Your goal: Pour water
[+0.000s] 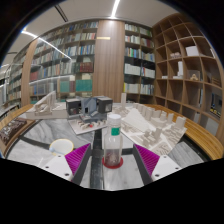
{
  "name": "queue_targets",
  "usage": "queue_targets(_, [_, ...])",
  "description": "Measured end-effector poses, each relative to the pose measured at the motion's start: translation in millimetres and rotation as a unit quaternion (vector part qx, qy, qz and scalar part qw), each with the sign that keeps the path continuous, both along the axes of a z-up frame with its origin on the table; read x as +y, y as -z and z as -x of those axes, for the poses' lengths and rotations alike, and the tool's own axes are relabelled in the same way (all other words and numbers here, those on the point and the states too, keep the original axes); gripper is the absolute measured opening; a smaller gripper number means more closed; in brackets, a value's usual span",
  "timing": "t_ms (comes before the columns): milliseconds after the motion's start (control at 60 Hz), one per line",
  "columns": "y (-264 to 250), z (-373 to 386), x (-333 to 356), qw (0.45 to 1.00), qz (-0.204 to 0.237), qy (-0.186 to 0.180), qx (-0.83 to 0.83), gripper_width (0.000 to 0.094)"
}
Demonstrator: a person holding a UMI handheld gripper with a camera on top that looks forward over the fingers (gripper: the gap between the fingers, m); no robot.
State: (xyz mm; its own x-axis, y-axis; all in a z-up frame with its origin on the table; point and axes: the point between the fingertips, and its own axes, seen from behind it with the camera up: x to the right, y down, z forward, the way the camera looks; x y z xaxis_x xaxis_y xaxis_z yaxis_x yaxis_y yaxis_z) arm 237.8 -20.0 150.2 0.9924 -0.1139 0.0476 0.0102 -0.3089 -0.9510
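Magenta pads flank my view at the bottom of the frame, one finger [78, 158] to the lower left and the other to the lower right, and between them stands a small clear bottle [113, 140] with a white cap and a reddish band near its base. My gripper [113, 160] is spread wide: there is a clear gap between each pad and the bottle's sides, so I am not grasping anything. The bottle rests upright on its own on the pale marble-patterned table [170, 135].

To the lower left, just beyond my left finger, sits a white cup [61, 146], empty as far as I can tell. That looks to me like the vessel I am meant to pour into. Further back, in the middle of the frame, there is a grey architectural model [88, 106], and bookshelves [70, 65] fill the upper part.

I judge this to be the very start: I am lined up on the bottle, not yet holding it. Next I need to close both pads squarely on the bottle's body, below the cap, firmly enough that it won't slip when tilted. Whether the cap is screwed on I cannot tell; if it is, pouring won't work until it comes off. Then comes a lift and a move left toward the cup.
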Motion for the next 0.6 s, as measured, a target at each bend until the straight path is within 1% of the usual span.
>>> queue_targets(200, [-37, 37, -141, 0.999, 0.032, 0.015, -0.024, 0.0857])
queue_targets(350, [-58, 61, -233, 0.999, 0.031, 0.027, -0.02, 0.086])
queue_targets(517, [-65, 79, -295, 0.999, 0.035, 0.027, -0.009, 0.0855])
queue_targets(600, [-61, 80, -312, 0.999, 0.04, 0.036, 0.0, 0.0859])
